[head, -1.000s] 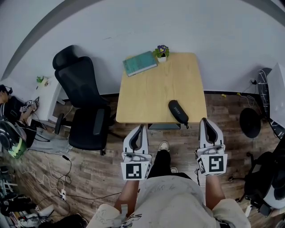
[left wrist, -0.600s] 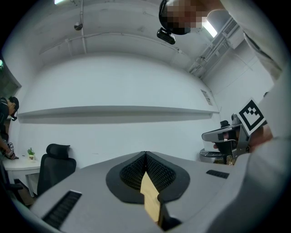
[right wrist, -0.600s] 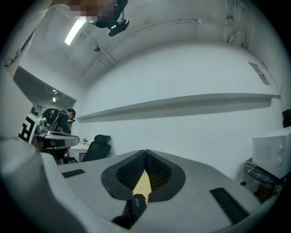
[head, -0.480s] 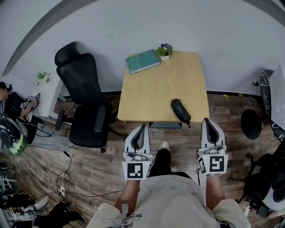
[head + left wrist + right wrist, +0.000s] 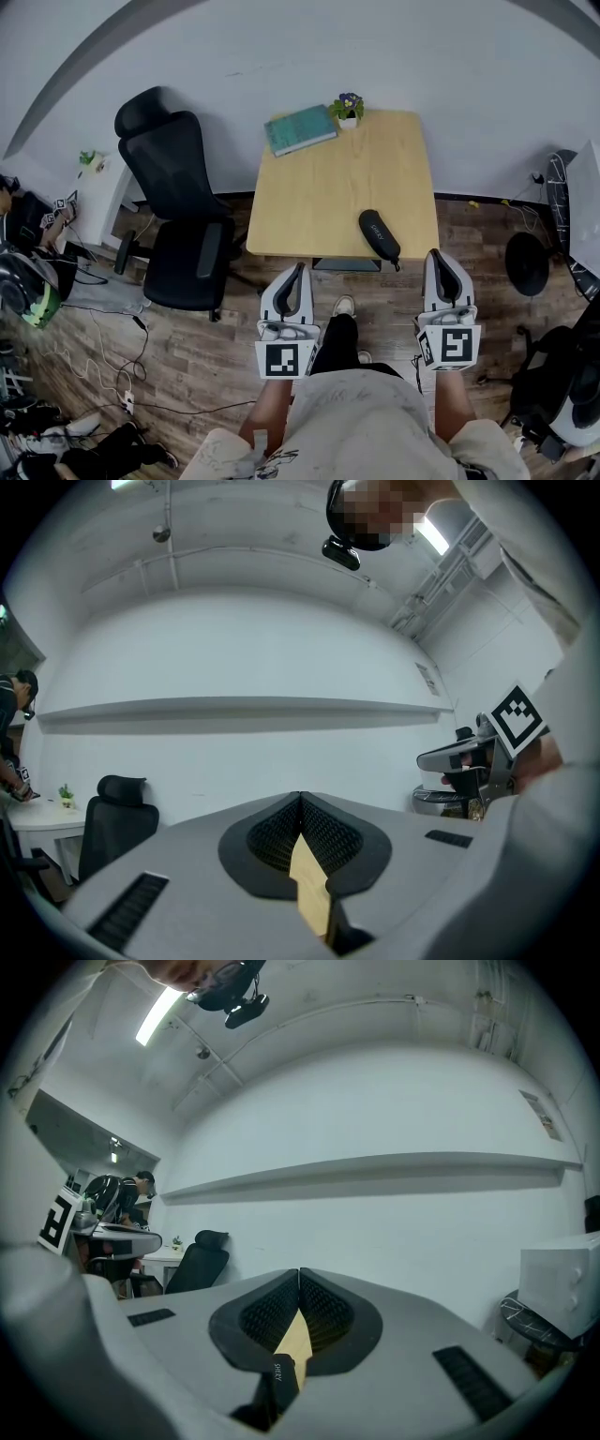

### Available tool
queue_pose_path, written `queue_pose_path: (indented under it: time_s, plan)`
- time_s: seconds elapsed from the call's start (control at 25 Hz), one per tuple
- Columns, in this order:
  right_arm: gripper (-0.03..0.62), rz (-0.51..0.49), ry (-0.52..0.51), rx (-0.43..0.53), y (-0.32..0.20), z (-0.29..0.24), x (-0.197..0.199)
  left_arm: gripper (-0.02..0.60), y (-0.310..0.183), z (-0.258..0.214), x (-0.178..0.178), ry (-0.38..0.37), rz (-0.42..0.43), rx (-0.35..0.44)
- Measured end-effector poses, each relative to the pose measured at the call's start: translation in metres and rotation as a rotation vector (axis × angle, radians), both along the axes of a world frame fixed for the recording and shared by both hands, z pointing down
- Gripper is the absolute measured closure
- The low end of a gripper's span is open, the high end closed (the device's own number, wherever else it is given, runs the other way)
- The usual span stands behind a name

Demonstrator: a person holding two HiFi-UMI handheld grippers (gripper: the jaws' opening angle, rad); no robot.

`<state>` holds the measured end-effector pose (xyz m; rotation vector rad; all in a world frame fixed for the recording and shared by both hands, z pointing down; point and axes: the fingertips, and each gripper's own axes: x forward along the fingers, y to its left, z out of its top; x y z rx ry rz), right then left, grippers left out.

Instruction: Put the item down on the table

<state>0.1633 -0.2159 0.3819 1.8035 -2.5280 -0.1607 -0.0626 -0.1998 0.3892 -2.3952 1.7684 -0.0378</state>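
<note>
A black oblong case [image 5: 378, 234] lies on the wooden table [image 5: 328, 187] near its front right edge. Through the right gripper view's jaw gap I see the case's end [image 5: 278, 1382] on the tabletop. My left gripper [image 5: 298, 272] and right gripper [image 5: 434, 257] hover side by side over the floor, just short of the table's front edge. Each is shut with nothing between its fingers. The right one sits right of and nearer than the case, apart from it. In the gripper views the left gripper [image 5: 300, 800] and right gripper [image 5: 298, 1275] show their pads meeting at the tip.
A teal book [image 5: 300, 129] and a small potted plant [image 5: 348, 108] sit at the table's far edge. A black office chair [image 5: 178, 216] stands left of the table. Cables [image 5: 103, 366] trail on the wood floor, and a dark round stand [image 5: 527, 262] is at the right.
The head view has shifted slightly, so the table sits a little further right in the picture. Both grippers stay where they were, still shut.
</note>
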Motion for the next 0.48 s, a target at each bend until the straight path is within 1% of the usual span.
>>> queue_pose_path:
  time_s: [0.16,0.32,0.48]
  plan:
    - [0.577,0.01,0.015,0.001,-0.003,-0.002,0.001,0.575,-0.002,0.001,-0.001,0.004,-0.007,-0.018]
    - [0.577,0.02,-0.001,-0.008,-0.002,0.004,0.005,0.575,-0.003,0.0,0.0,0.001,-0.007,0.015]
    - [0.577,0.016,0.007,-0.021,0.0,0.011,0.006,0.575,0.001,0.01,0.0,-0.001,-0.016,-0.015]
